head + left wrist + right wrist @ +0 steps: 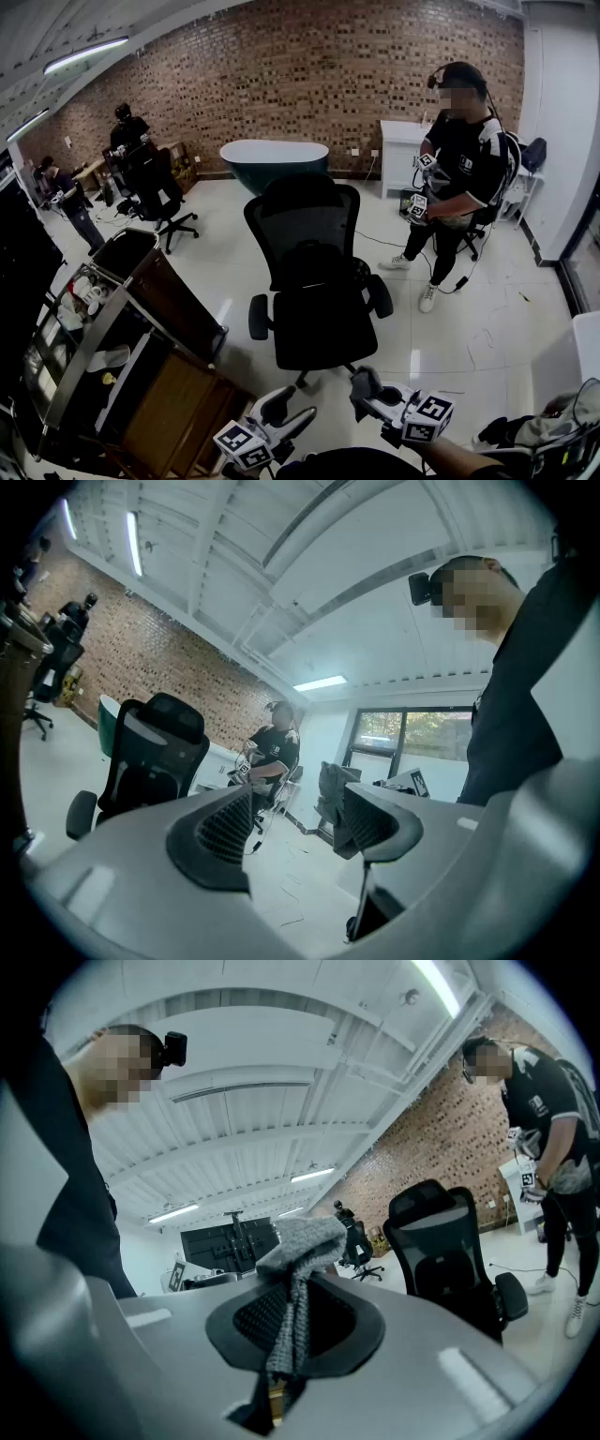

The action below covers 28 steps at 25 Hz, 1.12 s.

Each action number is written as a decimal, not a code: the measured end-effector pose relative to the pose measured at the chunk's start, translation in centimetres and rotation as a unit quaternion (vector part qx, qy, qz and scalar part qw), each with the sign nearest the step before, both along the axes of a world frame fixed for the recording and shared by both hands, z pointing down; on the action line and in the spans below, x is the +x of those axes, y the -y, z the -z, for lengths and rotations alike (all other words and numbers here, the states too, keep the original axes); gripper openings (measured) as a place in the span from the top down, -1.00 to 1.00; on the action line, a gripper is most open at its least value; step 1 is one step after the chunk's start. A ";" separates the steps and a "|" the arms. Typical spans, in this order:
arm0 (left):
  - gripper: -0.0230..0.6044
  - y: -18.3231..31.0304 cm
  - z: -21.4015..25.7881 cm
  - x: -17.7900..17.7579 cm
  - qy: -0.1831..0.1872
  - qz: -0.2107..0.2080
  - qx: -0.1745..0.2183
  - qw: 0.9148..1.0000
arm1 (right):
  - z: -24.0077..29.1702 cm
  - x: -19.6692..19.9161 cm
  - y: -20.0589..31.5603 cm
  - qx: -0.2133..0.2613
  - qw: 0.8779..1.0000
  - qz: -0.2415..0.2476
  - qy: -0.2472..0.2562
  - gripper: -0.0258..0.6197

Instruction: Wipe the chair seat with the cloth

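- Near the front of the chair (314,281), a bit to its left, the left hand-held gripper (289,412) has its jaws wide apart. Nothing sits between them.
- Straight ahead of both tools is the chair seat (323,330). It is black and bare, and it does not touch either tool.
- Near the front of the chair, a bit to its right, the right hand-held gripper (366,384) is squeezed tight on the grey cloth (295,1269).
- A bunched end of the cloth sticks out past the jaw tips. A thin strip runs back between the pads, in line with the jaws.
- I think the right tool is a little closer to the seat than the left one. The cloth would have to go forward and down to reach the seat. Wiping looks not yet begun.
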<state>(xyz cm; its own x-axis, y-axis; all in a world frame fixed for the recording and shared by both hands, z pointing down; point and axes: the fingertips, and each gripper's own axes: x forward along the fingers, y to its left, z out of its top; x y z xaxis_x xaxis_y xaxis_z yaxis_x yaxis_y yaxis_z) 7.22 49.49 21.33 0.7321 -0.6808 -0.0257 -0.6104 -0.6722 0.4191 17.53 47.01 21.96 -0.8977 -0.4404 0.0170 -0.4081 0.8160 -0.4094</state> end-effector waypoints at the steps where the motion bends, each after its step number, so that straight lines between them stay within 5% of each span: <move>1: -0.12 0.5 0.0 0.2 0.001 0.001 0.003 1.000 | 0.0 0.2 0.5 0.002 1.000 0.001 0.000 0.83; 16: -0.12 7.6 -2.3 -1.6 0.000 0.010 -0.008 1.000 | -2.1 -1.6 8.0 0.009 1.000 0.010 -0.013 0.83; 28: -0.12 25.6 -3.4 -9.2 -0.021 -0.044 -0.025 0.999 | -2.8 -10.3 24.8 -0.007 0.999 -0.019 -0.025 0.83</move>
<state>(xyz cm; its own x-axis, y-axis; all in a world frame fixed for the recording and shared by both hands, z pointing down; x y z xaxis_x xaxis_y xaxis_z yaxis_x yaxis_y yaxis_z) -2.00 23.89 24.77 0.7877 -0.6155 -0.0255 -0.5317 -0.7002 0.4766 7.22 22.23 24.80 -0.8777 -0.4744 0.0678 -0.4598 0.7937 -0.3982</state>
